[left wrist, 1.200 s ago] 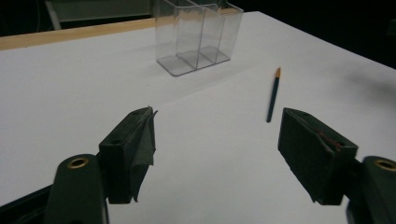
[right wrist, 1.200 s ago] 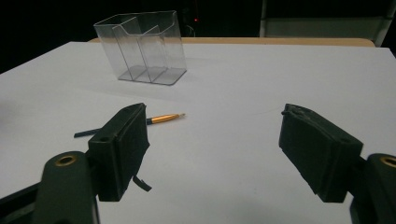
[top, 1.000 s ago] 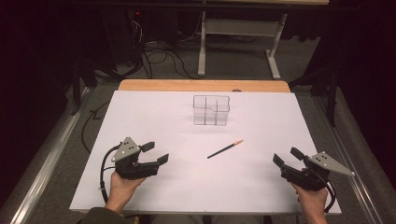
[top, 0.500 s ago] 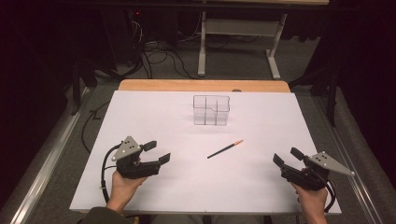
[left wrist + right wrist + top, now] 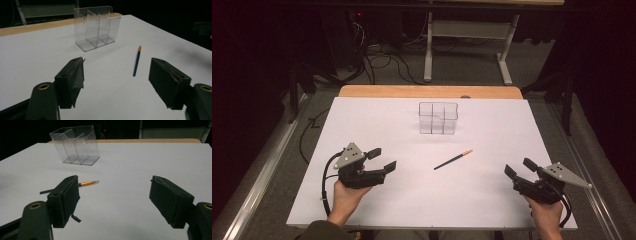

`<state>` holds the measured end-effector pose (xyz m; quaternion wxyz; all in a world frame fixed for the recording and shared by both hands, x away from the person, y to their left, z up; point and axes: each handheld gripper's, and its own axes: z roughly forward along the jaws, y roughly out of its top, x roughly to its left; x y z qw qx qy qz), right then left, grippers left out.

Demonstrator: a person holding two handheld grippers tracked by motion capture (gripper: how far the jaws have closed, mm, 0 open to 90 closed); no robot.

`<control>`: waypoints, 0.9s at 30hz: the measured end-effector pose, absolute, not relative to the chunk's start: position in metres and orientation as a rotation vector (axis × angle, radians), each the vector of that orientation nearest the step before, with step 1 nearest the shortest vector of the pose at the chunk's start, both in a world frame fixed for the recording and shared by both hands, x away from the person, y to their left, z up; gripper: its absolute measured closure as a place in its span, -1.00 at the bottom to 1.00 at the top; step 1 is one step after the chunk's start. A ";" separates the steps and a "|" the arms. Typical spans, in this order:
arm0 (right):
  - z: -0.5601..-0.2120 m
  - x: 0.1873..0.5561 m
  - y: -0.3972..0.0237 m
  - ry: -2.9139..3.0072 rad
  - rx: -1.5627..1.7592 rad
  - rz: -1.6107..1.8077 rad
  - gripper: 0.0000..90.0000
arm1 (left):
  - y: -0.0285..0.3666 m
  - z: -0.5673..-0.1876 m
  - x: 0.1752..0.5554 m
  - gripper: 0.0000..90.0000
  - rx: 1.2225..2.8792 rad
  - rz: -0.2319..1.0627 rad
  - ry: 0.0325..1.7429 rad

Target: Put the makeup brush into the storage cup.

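On the white table (image 5: 362, 125), set over a grey floor (image 5: 277, 150) in a dark room, lie one pencil (image 5: 453, 159) near the middle and one clear holder (image 5: 438, 118) with three compartments farther back. Two grippers rest near the front edge: the left gripper (image 5: 381, 159) and the right gripper (image 5: 518, 168), both spread wide, holding nothing, well apart from the pencil.

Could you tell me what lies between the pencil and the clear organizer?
Nothing: the high view shows bare white tabletop between the pencil and the clear organizer.
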<state>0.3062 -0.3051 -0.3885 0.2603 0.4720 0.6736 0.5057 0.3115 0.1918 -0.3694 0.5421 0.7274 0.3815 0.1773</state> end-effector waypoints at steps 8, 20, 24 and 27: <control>-0.388 0.306 -0.305 1.826 1.278 1.370 -0.43 | 0.187 -0.364 0.313 -0.40 1.726 0.421 0.887; -0.388 0.306 -0.305 1.825 1.273 1.372 -0.43 | 0.177 -0.358 0.319 -0.42 1.718 0.396 0.873; -0.388 0.307 -0.305 1.830 1.270 1.373 -0.43 | 0.175 -0.356 0.321 -0.42 1.715 0.398 0.865; -0.389 0.307 -0.305 1.829 1.272 1.374 -0.43 | 0.173 -0.354 0.322 -0.42 1.712 0.392 0.862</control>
